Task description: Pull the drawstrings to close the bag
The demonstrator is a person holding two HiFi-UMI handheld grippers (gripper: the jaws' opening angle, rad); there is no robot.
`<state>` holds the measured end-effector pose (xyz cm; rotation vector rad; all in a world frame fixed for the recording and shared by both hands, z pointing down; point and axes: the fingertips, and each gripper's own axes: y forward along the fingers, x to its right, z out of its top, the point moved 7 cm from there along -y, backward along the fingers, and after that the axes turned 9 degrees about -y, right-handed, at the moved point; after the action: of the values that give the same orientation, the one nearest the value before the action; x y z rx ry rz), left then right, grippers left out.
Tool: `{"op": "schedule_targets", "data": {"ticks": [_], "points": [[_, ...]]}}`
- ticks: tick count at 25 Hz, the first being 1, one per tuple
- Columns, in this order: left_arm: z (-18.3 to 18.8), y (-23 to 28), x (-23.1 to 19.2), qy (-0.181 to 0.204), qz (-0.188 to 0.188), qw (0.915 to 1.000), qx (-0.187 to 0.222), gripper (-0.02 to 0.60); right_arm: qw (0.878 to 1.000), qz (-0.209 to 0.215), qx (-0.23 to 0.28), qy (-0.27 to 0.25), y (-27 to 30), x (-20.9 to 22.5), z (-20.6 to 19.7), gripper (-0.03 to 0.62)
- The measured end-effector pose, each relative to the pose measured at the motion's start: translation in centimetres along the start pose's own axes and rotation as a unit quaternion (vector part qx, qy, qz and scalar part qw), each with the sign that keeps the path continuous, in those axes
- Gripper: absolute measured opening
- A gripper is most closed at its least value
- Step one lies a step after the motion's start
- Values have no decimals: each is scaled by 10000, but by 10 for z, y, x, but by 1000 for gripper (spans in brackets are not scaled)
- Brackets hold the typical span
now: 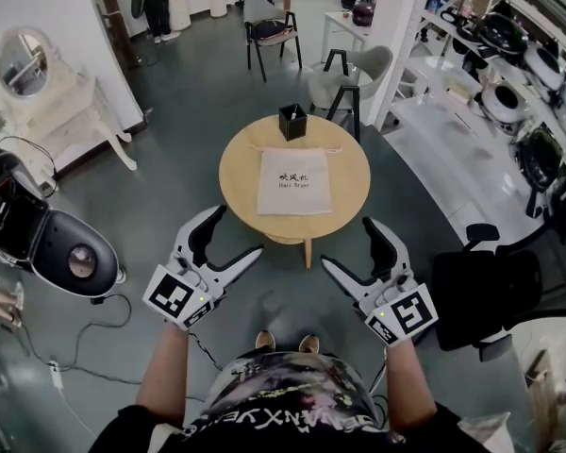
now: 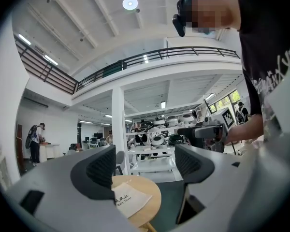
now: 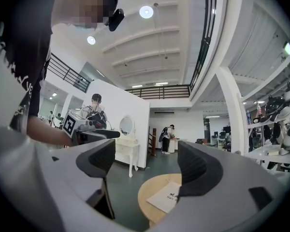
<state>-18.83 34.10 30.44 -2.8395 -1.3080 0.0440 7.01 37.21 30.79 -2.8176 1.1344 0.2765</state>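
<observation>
A beige drawstring bag [image 1: 294,181] with dark print lies flat on a small round wooden table [image 1: 241,173]. Its thin drawstrings [image 1: 293,147] trail along the far edge. Both grippers hover in the air short of the table's near edge, apart from the bag. My left gripper [image 1: 238,232] is open with nothing between its jaws, and my right gripper [image 1: 347,243] is open and empty too. The left gripper view shows the bag [image 2: 128,199] on the table [image 2: 152,204] low between the open jaws [image 2: 145,166]. The right gripper view shows the bag [image 3: 170,197] between its open jaws [image 3: 146,166].
A black open box [image 1: 292,120] stands at the table's far edge. Chairs [image 1: 269,28] [image 1: 344,83] sit beyond it. A white vanity with a mirror [image 1: 47,102] and a grey machine [image 1: 61,243] are at left, a black office chair [image 1: 509,286] and shelves [image 1: 509,83] at right. Cables [image 1: 66,366] lie on the floor.
</observation>
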Motion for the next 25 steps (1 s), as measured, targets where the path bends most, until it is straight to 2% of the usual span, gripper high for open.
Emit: {"op": "schedule_targets", "data": {"ticks": [6,9,25], "points": [[-2,1,6,169,-213,9996,-119,525,9999,57,79,-52,0,-4,2,584],[-4,2,7,241,-234,9992,-216,584,9999,92,17,-99,0,-5,1,586],[-8,8,6,215,-49,9995,-238,586,10000,88,10,-21,-3,6,-9,586]]}}
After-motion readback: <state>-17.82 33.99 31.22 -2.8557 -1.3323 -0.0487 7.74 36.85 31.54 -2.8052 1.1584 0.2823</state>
